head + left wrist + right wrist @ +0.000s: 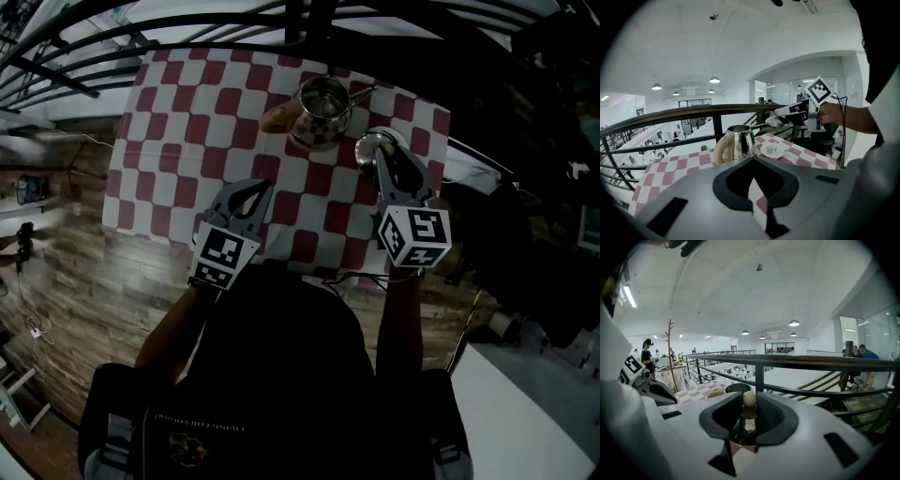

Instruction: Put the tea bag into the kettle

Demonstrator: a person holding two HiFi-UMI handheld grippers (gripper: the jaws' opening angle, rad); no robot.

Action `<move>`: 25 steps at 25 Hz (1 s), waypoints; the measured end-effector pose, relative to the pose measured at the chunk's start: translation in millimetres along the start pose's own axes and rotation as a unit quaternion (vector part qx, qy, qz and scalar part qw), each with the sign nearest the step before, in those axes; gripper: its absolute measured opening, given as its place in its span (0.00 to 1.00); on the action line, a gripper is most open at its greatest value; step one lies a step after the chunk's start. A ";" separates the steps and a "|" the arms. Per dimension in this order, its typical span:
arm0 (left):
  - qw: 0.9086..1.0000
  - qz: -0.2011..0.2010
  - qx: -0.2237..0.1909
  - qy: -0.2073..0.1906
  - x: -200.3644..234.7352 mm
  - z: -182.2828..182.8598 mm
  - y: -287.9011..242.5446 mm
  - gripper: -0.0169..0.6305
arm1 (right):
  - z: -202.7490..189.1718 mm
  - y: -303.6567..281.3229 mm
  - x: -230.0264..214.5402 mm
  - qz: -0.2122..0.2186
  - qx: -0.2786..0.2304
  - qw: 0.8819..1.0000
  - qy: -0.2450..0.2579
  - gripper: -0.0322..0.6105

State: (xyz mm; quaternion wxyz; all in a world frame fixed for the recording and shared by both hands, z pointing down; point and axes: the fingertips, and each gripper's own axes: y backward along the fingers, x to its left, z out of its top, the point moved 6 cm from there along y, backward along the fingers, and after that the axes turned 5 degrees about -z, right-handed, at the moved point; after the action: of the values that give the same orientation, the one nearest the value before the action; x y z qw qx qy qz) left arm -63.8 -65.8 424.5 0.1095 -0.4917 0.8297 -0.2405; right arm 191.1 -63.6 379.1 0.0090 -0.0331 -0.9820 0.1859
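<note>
Left claw (752,160): pressed together, empty. Right claw (748,420): pinching steel kettle lid with beige knob (749,400). Open steel kettle (322,111): upright on red-and-white checked worktop cloth (187,141).

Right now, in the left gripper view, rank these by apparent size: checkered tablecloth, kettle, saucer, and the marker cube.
1. checkered tablecloth
2. kettle
3. marker cube and saucer: these look about alike. The cube is held above the table at a different depth, so I won't rank them.
</note>
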 end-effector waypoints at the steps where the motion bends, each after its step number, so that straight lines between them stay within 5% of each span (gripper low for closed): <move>1: 1.000 -0.006 0.001 -0.004 -3.3 1.1 -2.8 0.04 | -2.8 7.3 -2.3 -0.005 0.002 1.000 -0.002 0.21; 25: 0.985 -0.144 -0.011 -0.100 -77.5 46.7 -107.1 0.04 | -53.0 142.6 -55.8 -0.136 0.017 0.989 -0.055 0.21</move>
State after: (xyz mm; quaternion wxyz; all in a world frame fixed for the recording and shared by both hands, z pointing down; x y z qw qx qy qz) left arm 75.6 -55.0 434.4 0.1507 -0.6284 0.7379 -0.1948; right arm 257.2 84.3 376.0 -0.0190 0.1117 -0.9730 0.2011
